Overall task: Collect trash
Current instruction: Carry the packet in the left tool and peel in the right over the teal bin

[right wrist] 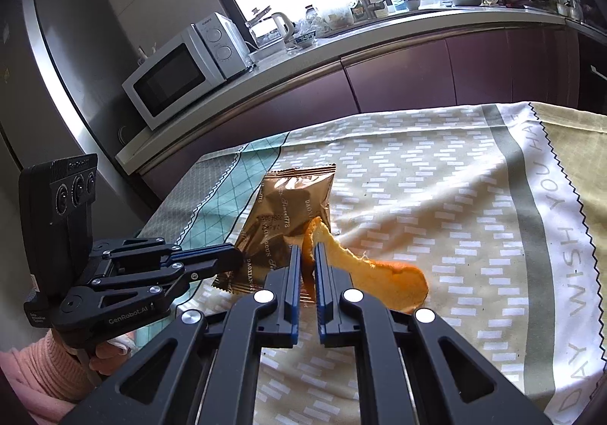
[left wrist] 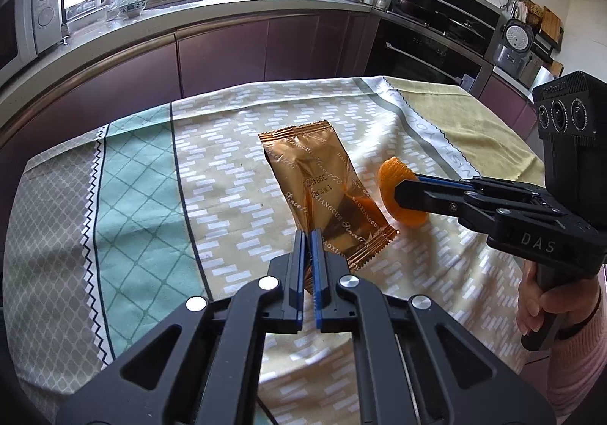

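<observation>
My left gripper [left wrist: 307,235] is clamped on the near corner of the snack wrapper [left wrist: 326,193]. The wrapper is a shiny copper-gold foil packet with crimped, serrated ends, repeating script lettering and a printed date code on the face. It looks flat and crinkled, with creases catching the window light. The far end sits on the tablecloth [left wrist: 144,174] and the near end is tilted up into my jaws, about mid-table on the beige block-pattern panel.

My right gripper [right wrist: 308,247] is pinched tight on an orange peel [right wrist: 394,281]. The peel is a curled strip, bright orange on the outside and pale pith inside, with a ragged torn edge. From the left wrist view it hangs at the fingertips just right of the wrapper and close to it; I can't tell whether it touches the cloth. In the right wrist view the peel's upper tip overlaps the wrapper's edge.

The cloth is patchwork: grey lattice, teal diamond, beige, a white band with lettering, then yellow. A hand [left wrist: 538,303] in a pink sleeve grips the right handle.
</observation>
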The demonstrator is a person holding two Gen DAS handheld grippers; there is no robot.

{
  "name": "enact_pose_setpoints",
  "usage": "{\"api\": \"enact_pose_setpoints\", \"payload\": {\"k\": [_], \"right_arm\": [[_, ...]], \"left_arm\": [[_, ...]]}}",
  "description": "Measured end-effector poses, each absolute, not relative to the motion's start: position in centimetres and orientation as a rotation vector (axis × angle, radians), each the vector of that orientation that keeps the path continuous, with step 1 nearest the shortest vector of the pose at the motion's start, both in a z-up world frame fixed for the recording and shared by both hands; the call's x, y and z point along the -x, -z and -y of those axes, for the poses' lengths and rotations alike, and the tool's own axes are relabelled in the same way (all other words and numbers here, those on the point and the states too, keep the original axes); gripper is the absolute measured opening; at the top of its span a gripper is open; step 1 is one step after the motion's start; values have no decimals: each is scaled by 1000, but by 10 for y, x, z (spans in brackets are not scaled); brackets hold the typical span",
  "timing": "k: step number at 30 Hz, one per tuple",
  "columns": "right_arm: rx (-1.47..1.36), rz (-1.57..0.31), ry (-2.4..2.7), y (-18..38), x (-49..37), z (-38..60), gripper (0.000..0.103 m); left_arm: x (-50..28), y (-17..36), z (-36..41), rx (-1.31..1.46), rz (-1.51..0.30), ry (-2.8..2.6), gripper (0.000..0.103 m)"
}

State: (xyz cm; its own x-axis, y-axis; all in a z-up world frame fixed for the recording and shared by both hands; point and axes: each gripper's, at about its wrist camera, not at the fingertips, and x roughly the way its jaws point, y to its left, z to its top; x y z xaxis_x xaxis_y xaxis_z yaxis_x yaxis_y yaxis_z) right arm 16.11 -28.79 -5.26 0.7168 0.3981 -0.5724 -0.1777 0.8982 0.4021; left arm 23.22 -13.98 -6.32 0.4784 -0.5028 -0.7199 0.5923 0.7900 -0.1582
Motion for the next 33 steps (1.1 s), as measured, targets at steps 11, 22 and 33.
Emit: {"api": "enact_pose_setpoints", "payload": {"k": [11,22,33], "right_arm": [[-302,-626,-409,19,-144,251,6],[-277,-596,-538,-1,-137,185,6],[-232,-641,-709,-2,-154,93,6]], "left_arm": [[-190,23,63,-67,-721,586,4],[-155,8,-41,-1,-674,446,4],[-133,7,-147,63,-663,295,4]]}}
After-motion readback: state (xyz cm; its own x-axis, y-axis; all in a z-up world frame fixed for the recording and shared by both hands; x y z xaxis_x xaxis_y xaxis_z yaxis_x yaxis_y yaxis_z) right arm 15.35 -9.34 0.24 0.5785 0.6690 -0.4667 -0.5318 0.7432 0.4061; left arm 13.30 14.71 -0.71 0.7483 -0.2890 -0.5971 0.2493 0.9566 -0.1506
